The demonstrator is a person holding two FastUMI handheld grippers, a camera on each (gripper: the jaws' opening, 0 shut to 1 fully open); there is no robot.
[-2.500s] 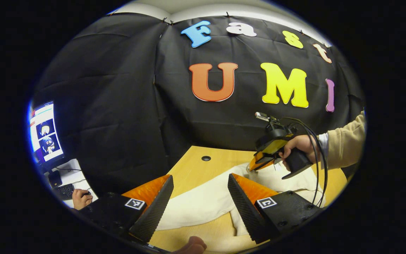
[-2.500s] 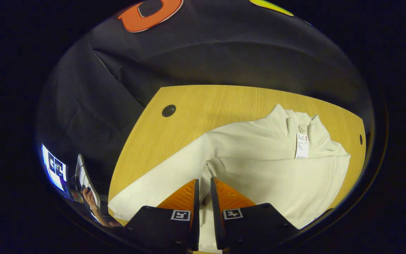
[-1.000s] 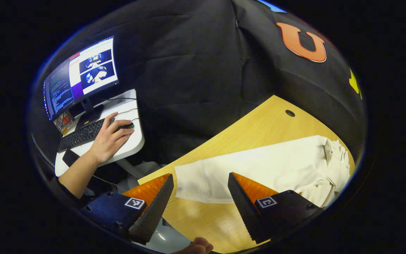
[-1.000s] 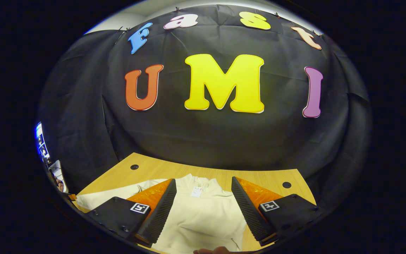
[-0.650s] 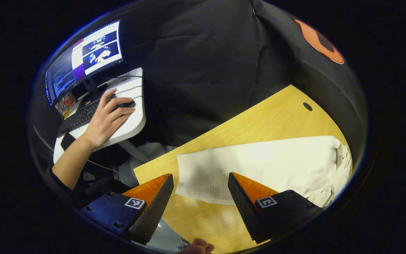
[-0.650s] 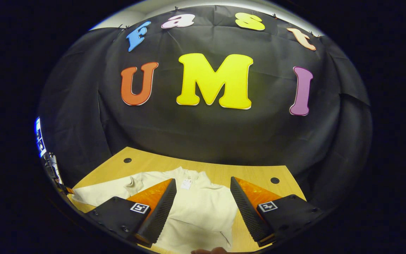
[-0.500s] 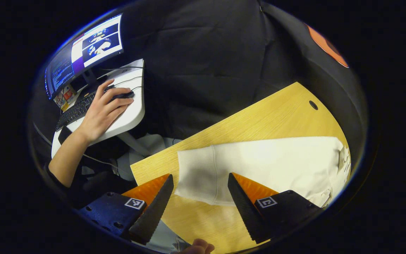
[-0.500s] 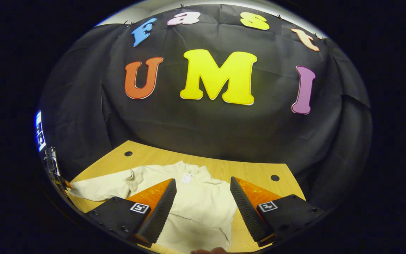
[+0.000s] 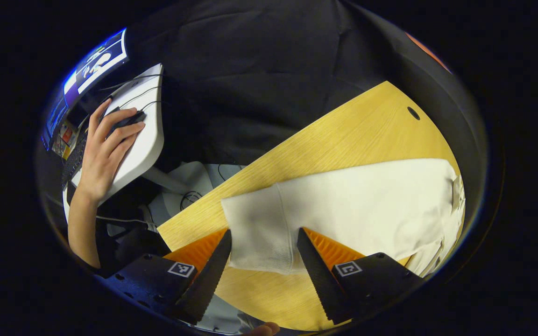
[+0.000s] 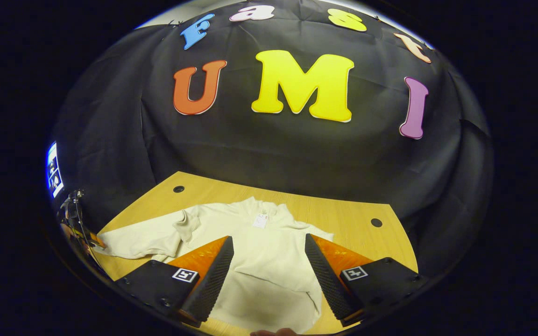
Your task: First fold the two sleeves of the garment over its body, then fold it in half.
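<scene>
1. A cream garment (image 10: 269, 261) lies spread on the wooden desk (image 10: 343, 214), its collar toward the black cloth wall and a small white tag (image 10: 262, 220) just inside the collar.
2. In the right gripper view, one sleeve (image 10: 138, 240) runs out from the garment's body toward the desk's left edge, with a bunched fold where it meets the shoulder.
3. The right tongs (image 10: 269, 261) are wide open and hold nothing; they hover over the garment's body, nearer its hem than its collar, with cloth showing in the gap between the fingers.
4. In the left gripper view, that outstretched sleeve (image 9: 343, 205) lies flat across the desk (image 9: 343, 140), and its ribbed cuff (image 9: 257, 233) ends close to the desk's edge.
5. The left tongs (image 9: 262, 254) are also wide open and grip nothing; the cuff lies between the two fingers, though whether they touch it cannot be told.
6. Beyond the desk's edge, a person's hand (image 9: 105, 149) rests on a mouse (image 9: 126, 119) on a white side table (image 9: 143, 135), beside a keyboard (image 9: 73, 161) and a lit monitor (image 9: 87, 74).
7. A round cable hole (image 9: 413, 113) sits in the desk near the wall.
</scene>
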